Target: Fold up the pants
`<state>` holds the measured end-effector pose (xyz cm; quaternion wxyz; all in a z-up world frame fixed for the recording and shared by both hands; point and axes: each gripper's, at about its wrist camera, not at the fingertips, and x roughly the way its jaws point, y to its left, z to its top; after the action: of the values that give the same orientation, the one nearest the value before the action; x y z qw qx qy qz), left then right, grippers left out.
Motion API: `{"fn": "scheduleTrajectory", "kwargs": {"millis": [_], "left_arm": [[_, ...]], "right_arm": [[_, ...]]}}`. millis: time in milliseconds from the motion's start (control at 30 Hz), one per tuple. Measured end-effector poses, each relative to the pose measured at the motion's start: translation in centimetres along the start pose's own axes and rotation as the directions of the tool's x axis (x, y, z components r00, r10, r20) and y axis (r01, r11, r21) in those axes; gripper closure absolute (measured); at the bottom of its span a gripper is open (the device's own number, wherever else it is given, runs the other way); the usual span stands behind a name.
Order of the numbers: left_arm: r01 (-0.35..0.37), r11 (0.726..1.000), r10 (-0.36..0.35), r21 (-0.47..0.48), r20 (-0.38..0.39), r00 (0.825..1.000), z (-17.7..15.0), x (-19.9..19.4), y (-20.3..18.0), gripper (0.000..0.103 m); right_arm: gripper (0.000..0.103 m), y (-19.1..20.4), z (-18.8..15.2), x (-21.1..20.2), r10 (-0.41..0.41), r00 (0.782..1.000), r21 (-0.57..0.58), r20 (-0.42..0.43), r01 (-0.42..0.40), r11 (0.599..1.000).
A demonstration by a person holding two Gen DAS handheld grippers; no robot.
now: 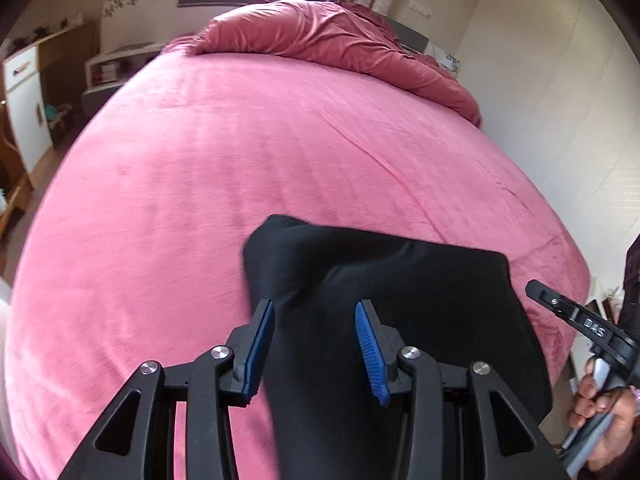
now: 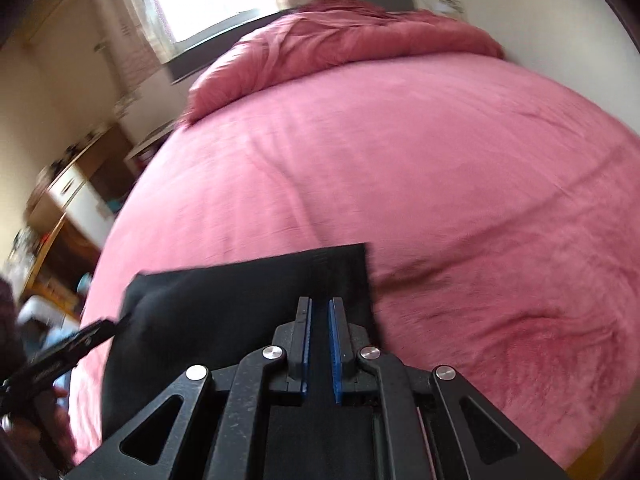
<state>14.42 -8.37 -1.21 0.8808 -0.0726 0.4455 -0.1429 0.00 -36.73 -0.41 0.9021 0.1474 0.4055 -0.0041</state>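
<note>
Black pants (image 1: 400, 320) lie bunched at the near edge of the bed (image 1: 240, 160), on the pink cover, well short of the rumpled duvet (image 1: 340, 40) at the far end.

Left gripper (image 1: 316, 352): fingers (image 1: 260, 352) about half open, cloth running up between them. The pads look clear of the fabric on both sides, so no grip here that I can confirm. Probably hovering over the fold to steady it or pick a new hold.

Right gripper (image 2: 320, 344): fingers (image 2: 306, 344) drawn nearly together, a thin band of black cloth between the blue pads. It reads as a pinch on the pants near their straight outer edge (a hem or waistband, cannot tell which). Holding at an edge makes sense: it lets the cloth be drawn taut and laid over square.

From the left wrist view the right gripper sits off the right side of the pants, with a hand (image 1: 600, 412) around its handle.

Containers: none in play. A white cabinet (image 1: 28, 100) stands beside the bed, doors shut, contents not visible.

Judged stage: mid-fold, garment already compacted but lumpy.
</note>
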Motion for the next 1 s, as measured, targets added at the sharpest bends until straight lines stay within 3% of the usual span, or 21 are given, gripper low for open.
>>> {"fn": "scheduleTrajectory", "kwargs": {"millis": [100,167,267,367,467,867,933,1000], "left_arm": [[-0.016,1.0,0.016,0.007,0.003,1.0,-1.3,-1.2,0.3,0.06],[-0.036,0.998,0.037,0.045,-0.003,0.999,-2.6,-1.8,-0.2,0.06],[-0.039,0.997,0.042,0.062,-0.048,0.998,-4.2,-1.6,-0.2,0.06],[-0.051,0.995,0.058,0.081,-0.083,0.995,-5.0,-0.5,-0.6,0.059],[-0.038,0.998,0.043,0.042,-0.11,0.993,-4.9,0.1,-0.1,0.054],[-0.066,0.996,0.066,0.054,-0.001,0.998,-5.8,-5.2,-0.8,0.051],[-0.067,0.996,0.066,0.062,0.019,0.998,-6.1,-6.3,-1.0,0.051],[-0.07,0.995,0.068,0.069,0.035,0.997,-6.2,-6.8,-0.9,0.051]], "right_arm": [[0.094,2.6,-1.1,0.1,0.074,0.996,-0.082,-0.056,-0.078,0.994],[0.093,4.3,-2.2,0.6,0.072,0.993,-0.149,-0.096,-0.085,0.985],[0.082,5.1,-4.0,1.3,0.012,0.987,-0.198,-0.158,-0.044,0.979],[0.082,4.3,-5.5,0.9,-0.055,0.984,-0.221,-0.171,0.016,0.975],[0.082,3.7,-7.2,0.5,-0.136,0.981,-0.313,-0.136,0.087,0.946],[0.081,2.1,-9.0,-0.5,-0.108,0.991,-0.252,-0.079,0.085,0.964],[0.075,2.1,-8.9,-0.8,-0.099,0.991,-0.236,-0.086,0.077,0.969],[0.059,2.1,-8.6,-1.1,-0.08,0.992,-0.231,-0.095,0.056,0.971]]}}
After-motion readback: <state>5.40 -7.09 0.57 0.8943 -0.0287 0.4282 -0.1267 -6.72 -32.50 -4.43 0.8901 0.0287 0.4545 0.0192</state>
